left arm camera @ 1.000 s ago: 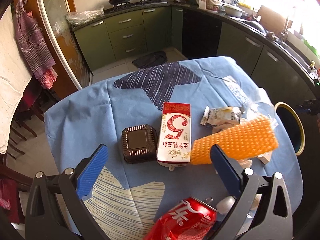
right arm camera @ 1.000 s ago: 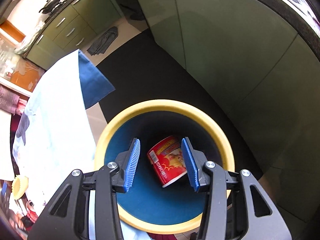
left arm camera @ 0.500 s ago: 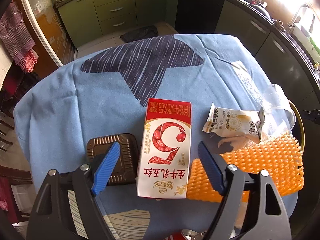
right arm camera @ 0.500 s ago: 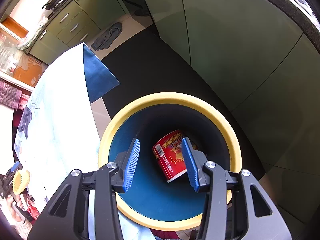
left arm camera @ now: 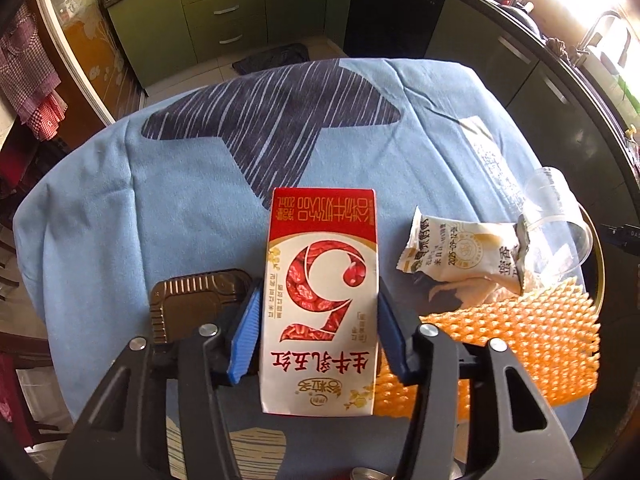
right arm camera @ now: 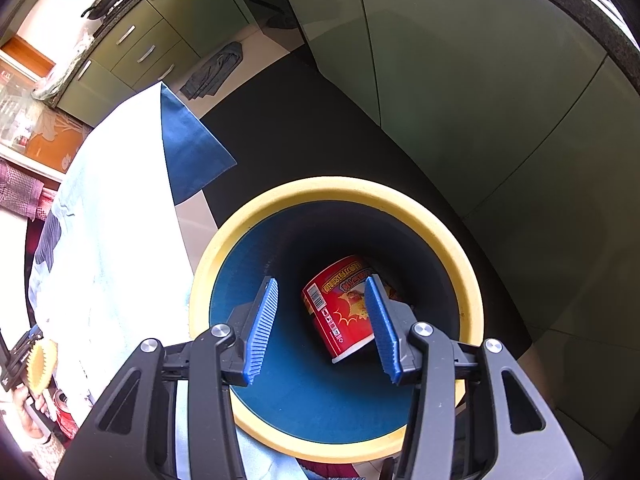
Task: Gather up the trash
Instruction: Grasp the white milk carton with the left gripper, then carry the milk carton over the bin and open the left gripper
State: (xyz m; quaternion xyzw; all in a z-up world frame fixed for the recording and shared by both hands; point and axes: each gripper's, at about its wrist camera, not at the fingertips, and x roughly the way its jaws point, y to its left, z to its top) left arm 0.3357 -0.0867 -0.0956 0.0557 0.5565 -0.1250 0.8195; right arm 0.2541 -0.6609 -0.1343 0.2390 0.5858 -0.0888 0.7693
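My left gripper is shut on a red and white milk carton that lies on the blue tablecloth; its blue pads press both long sides. A brown plastic tray lies left of it. An orange foam net, a white snack wrapper and a clear plastic cup lie to the right. My right gripper is open and empty above the yellow-rimmed blue bin, where a red cup lies at the bottom.
Green kitchen cabinets stand beyond the table, and more cabinets stand beside the bin. The bin rim shows past the table's right edge. A dark cloth lies on the floor. The tablecloth corner hangs near the bin.
My left gripper moved forward over the milk carton and closed its jaws on it. The right gripper stayed open over the bin, shifting slightly.
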